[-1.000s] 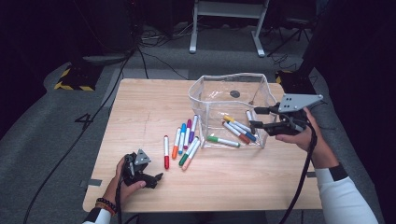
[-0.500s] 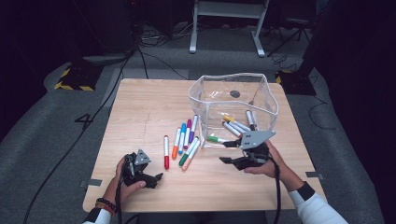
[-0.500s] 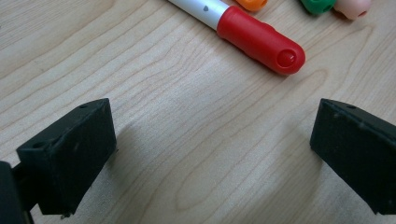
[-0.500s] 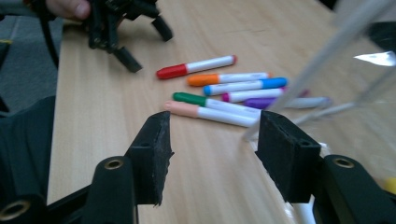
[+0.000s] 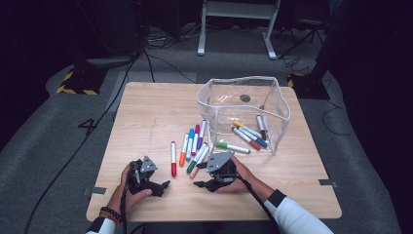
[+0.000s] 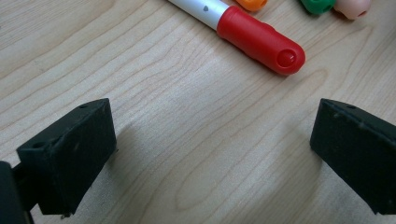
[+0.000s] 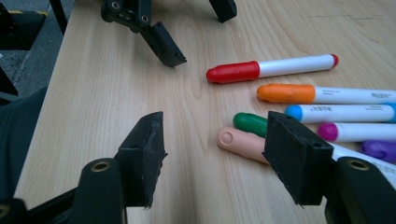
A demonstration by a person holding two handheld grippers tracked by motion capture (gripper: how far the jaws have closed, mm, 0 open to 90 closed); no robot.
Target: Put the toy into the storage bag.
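Since a second ago the right gripper (image 5: pixel 200 175) has come away from beside the clear bin (image 5: pixel 280 114) and dropped to the near part of the table (image 5: pixel 146 112), now low over the wood just short of the loose markers; its jaws have just been opening and stand apart with only bare tabletop between them. The left gripper (image 5: pixel 163 185) has kept its place near the front edge — jaws wide apart, nothing in them. The peach marker (image 7: pixel 240 142), a smooth rounded cap with a dimpled end, lies just ahead of the right gripper's right-hand pad, touching the green marker (image 7: pixel 250 122) beside it. The red marker (image 6: pixel 259 38) has a glossy plastic cap on a white barrel and lies apart from the rest. The pads are matte black blocks, faintly pitted; the table is pale wood with a wavy grain, and the bin is soft transparent plastic holding more markers.
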